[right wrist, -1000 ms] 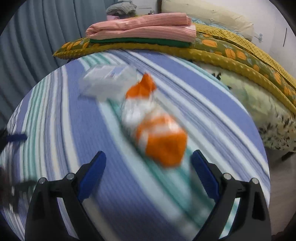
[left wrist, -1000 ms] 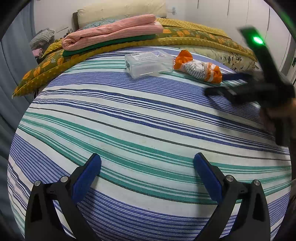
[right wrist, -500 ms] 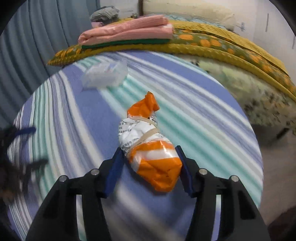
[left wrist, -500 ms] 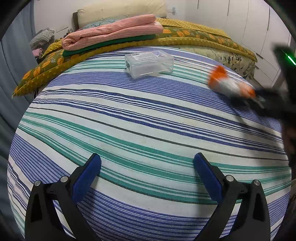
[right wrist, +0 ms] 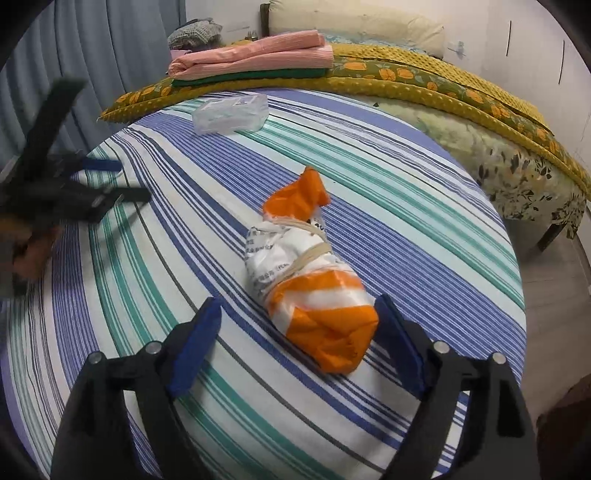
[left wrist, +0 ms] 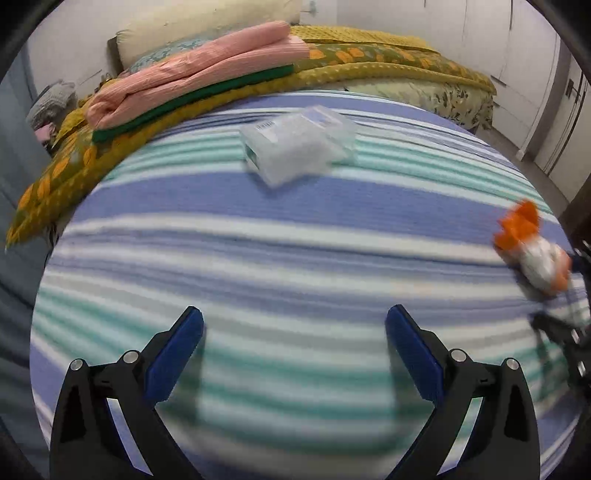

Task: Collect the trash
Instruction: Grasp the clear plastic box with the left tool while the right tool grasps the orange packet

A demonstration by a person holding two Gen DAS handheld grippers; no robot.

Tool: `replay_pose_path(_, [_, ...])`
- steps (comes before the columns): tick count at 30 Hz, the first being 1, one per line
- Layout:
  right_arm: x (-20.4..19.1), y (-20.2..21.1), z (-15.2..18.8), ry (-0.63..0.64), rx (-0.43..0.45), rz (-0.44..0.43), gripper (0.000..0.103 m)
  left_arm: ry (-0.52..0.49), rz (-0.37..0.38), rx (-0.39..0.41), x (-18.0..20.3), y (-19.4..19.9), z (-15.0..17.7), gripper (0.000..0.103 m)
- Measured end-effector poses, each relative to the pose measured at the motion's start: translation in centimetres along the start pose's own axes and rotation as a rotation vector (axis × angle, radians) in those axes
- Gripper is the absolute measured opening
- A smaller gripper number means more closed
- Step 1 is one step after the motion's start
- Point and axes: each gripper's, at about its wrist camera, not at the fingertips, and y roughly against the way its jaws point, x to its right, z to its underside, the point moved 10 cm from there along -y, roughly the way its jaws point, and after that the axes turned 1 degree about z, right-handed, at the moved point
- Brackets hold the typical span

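Trash item one, a clear rectangular plastic box (left wrist: pixel 297 146) with a printed label, is lying on the blue, green and white striped bedsheet (left wrist: pixel 258 258), well ahead of the left gripper (left wrist: pixel 294 349). Left gripper is hovering low over the sheet with fingers wide apart, gripping nothing. Left view is motion-blurred, so fine detail on the box is not readable.

Trash item two, a crumpled orange-and-white plastic packet (right wrist: pixel 310 275) bound with a rubber band, is lying on the sheet toward the right side of the bed. Right gripper (right wrist: pixel 297 345) is sitting around the packet's near end with fingers apart; the right pad (right wrist: pixel 399 347) looks touching or nearly touching the packet, while the left pad stands clear of it. No squeeze on the packet is showing.

Judgement: step in hand is the pick-up of the packet; nothing is collected yet. Next move calls for centring the packet between the pads and closing on its fuller orange end, since the film is soft and is likely to deform or slip. The left gripper is lining up with the box.

Surroundings: folded pink and green cloths (right wrist: pixel 255 59) are resting on a mustard floral quilt (right wrist: pixel 424 85) beyond the box, with a cream pillow (right wrist: pixel 354 27) behind. No bin is visible in either view. Nothing is blocking either approach.
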Motion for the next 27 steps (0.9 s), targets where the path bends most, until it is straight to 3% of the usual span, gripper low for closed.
replay_pose_path(8, [0.0, 0.0, 0.0, -0.007, -0.001, 0.001, 0.085, -0.013, 0.055, 0.048, -3.1, -4.8, -7.2, 0.099])
replay_pose_path(17, [0.0, 0.0, 0.1, -0.007, -0.001, 0.001, 0.086, -0.087, 0.108, 0.057, -1.8, -8.3, -12.7, 0.098])
replay_pose_path(19, [0.0, -0.1, 0.2, -0.007, -0.001, 0.003, 0.086, -0.107, 0.126, 0.069, -1.3, -8.2, -12.9, 0.09])
replay_pose_path(21, [0.0, -0.1, 0.2, -0.007, -0.001, 0.003, 0.086, -0.121, 0.133, 0.095, -0.9, -7.6, -13.0, 0.068])
replay_pose_path(27, [0.0, -0.1, 0.2, -0.007, -0.001, 0.002, 0.086, -0.014, 0.068, 0.092, -1.3, -6.4, -11.1, 0.066])
